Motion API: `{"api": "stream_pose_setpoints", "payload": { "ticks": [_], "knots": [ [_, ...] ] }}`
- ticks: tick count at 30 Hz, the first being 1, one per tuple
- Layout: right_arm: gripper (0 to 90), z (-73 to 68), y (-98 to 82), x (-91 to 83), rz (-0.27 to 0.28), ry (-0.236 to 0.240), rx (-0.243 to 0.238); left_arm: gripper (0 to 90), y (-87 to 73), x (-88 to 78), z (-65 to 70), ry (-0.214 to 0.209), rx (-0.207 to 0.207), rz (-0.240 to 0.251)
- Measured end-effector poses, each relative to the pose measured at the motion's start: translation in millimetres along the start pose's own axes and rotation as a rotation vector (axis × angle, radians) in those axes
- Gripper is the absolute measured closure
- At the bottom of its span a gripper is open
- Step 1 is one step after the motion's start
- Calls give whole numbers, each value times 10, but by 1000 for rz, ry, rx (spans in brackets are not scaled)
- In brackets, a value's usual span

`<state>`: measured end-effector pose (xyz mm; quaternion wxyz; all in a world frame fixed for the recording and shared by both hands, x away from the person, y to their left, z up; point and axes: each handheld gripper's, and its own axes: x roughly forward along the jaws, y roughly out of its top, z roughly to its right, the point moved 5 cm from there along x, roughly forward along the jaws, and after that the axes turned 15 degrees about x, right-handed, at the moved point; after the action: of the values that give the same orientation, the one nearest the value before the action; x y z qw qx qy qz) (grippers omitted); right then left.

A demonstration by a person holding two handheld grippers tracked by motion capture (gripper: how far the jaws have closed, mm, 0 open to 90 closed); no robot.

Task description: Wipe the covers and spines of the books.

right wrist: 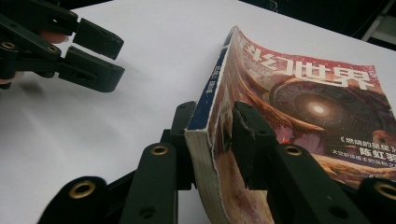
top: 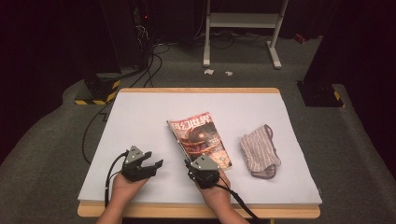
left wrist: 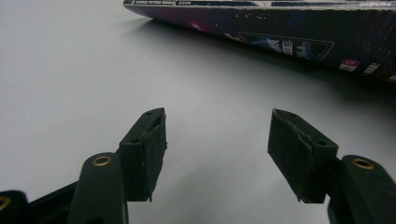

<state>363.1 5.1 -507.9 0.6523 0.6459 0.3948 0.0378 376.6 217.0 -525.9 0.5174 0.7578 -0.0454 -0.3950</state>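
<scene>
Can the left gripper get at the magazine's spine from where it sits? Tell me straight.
Probably yes. The left gripper stands open on bare table, with nothing between it and the magazine. The right gripper straddles the near corner, so the left should go for the spine farther along.

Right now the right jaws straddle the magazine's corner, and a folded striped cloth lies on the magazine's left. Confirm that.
Not quite: in the high view the cloth lies on the right of the magazine, apart from it. The right gripper does straddle the magazine's corner.
</scene>
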Motion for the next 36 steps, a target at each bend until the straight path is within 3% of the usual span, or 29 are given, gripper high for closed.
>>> {"api": "stream_pose_setpoints", "payload": {
  "ticks": [6,22,25,32,36],
  "knots": [
    [643,-54,-7,-45,-10,39,11,374,-1,10,12,1,4,-4],
    [631,-134,-25,-161,-13,92,28,373,-10,33,21,3,10,-15],
    [638,-146,1,-198,9,94,30,373,-14,38,24,1,7,-16],
    [608,2,6,-168,-2,61,44,370,-8,72,97,-11,18,-24],
    [548,168,-19,-167,-21,28,58,352,29,114,229,-40,38,-22]
  ]
}}
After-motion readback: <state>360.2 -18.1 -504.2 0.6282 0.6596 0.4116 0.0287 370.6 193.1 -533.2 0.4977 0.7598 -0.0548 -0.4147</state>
